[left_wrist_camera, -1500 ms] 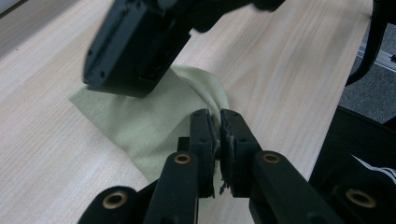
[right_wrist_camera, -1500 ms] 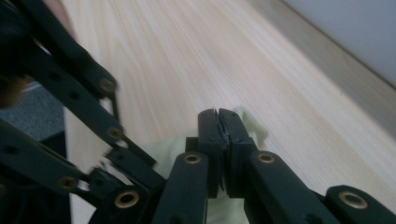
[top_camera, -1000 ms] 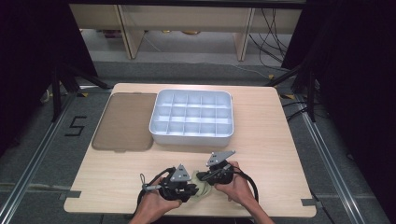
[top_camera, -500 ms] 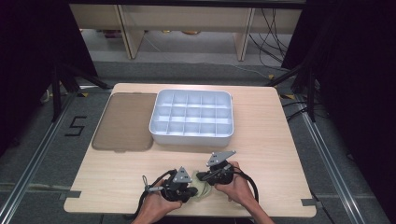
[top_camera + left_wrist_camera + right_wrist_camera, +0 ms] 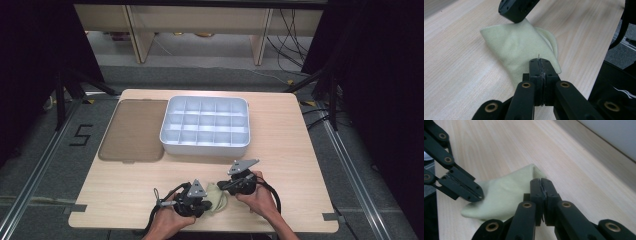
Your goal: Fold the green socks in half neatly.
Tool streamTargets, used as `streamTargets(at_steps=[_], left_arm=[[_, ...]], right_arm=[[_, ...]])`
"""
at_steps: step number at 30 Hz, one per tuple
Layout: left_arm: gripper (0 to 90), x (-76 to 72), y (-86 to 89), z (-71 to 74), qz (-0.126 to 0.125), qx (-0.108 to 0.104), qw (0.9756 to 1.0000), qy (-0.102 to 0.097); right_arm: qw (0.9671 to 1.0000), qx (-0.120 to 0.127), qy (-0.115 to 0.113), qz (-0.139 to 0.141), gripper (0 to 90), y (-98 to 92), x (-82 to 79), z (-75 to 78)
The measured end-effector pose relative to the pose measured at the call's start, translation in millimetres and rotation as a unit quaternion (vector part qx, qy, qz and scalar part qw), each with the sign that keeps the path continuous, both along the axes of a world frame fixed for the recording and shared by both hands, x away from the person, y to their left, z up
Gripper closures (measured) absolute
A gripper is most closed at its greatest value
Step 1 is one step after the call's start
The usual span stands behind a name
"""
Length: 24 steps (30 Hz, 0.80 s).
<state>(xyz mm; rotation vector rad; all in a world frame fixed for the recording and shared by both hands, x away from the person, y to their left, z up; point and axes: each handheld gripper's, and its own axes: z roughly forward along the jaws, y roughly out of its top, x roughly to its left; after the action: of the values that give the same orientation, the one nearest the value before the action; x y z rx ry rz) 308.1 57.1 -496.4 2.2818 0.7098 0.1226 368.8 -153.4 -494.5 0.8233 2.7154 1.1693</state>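
At the near edge of the table (image 5: pixel 300 150) we see our two hands, each with one tong, and between them lies a small pale yellow-green cloth (image 5: pixel 216 197). The left gripper (image 5: pixel 200 201) is low on the near side of the cloth, and its jaws have just been closing; now they are pressed together on the near corner of the cloth (image 5: pixel 521 47), and a thin edge of fabric comes out between the two black pads in the left gripper view. The right gripper (image 5: pixel 225 186) is just behind, on the far right side of the cloth. In the right gripper view its jaws are also pressed together, and they pinch the edge of the cloth (image 5: pixel 501 195) at its pointed corner. In this same view the left gripper (image 5: pixel 477 195) comes from the left side and touches the opposite end of the cloth. So the cloth lies flat on the wood and is held at two opposite ends, with a soft fold in the middle, and the two tongs are near each other but apart. Farther from us, in the middle of the table, stands a white tray with many compartments (image 5: pixel 205 125). Just beside its left wall lies a flat brownish lid (image 5: pixel 134 130).
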Motion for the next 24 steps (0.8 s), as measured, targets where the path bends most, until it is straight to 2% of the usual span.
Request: streamTargets(at_steps=[3,5,8,9,10,11,12,16,24], left_arm=[[88.1,-0.8,-1.1,0.2,0.009,-0.002,0.9999,0.005],[88.0,-0.5,-1.0,0.3,0.006,-0.001,1.0000,0.003],[88.0,-1.4,-2.0,-0.3,0.013,-0.003,0.9999,0.005],[87.9,-1.4,-1.4,0.8,0.005,0.005,1.0000,-0.002],[87.9,-0.9,-1.6,0.5,0.007,0.006,0.9999,-0.004],[87.9,-1.0,-1.7,0.5,0.007,0.006,1.0000,-0.004],[87.9,-1.1,-1.6,0.6,0.004,0.004,1.0000,-0.002],[87.8,-1.3,-1.6,0.4,0.006,0.002,1.0000,-0.001],[87.4,-1.4,-1.7,0.4,0.008,0.005,0.9999,-0.004]], right_arm=[[0.9999,0.004,-0.006,-0.007,86.5,-4.5,1.4,3.7],[0.9996,0.023,-0.007,-0.013,83.2,-6.4,2.1,11.0],[0.9992,0.037,0.001,-0.015,70.8,-4.6,3.0,18.6],[0.9993,0.035,-0.002,-0.016,69.6,-4.1,3.8,19.1],[0.9993,0.034,0.001,-0.019,67.6,-2.6,4.4,18.4],[0.9992,0.032,0.011,-0.019,65.5,-1.2,4.5,17.5],[0.9994,0.027,0.007,-0.019,63.1,-0.4,5.6,16.2],[0.9989,0.027,0.035,-0.020,54.9,6.3,5.9,11.7],[0.9978,-0.002,0.066,-0.003,49.5,18.3,7.3,-0.1]])
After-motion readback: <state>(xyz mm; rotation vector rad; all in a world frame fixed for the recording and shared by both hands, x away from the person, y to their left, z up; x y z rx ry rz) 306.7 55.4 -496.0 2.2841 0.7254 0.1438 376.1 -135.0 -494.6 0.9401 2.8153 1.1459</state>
